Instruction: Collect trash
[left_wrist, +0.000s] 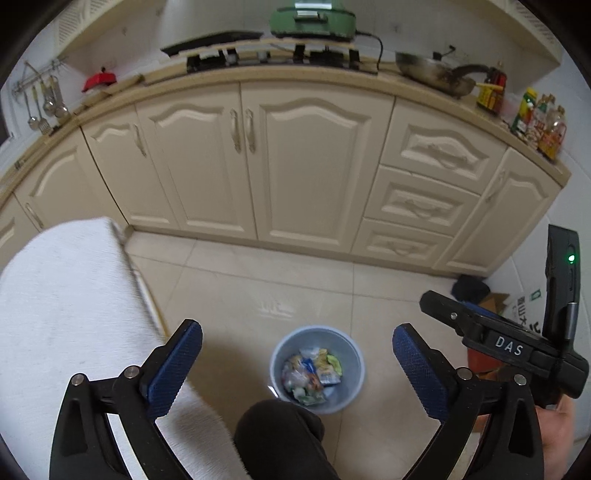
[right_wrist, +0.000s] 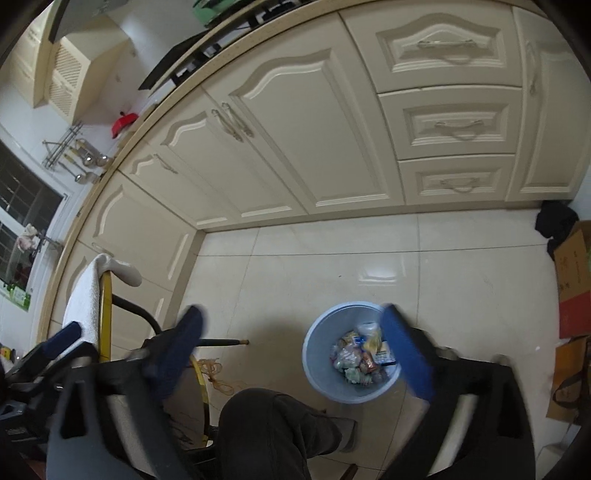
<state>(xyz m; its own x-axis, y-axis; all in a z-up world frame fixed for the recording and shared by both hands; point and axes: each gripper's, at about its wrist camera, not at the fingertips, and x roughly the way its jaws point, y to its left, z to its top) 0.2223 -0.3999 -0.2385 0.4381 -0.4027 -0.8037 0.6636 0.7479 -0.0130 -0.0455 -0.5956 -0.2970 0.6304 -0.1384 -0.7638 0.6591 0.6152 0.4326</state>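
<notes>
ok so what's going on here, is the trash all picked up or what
A person holds a gripper in each hand above a blue bin standing on the tiled kitchen floor. The left gripper and the right gripper are both open and hold nothing. Crumpled wrappers already lie inside the bin. A white towel covers the table on the left, and no loose trash shows on it or on the floor in these views. The person's dark-trousered knee is just below the bin.
</notes>
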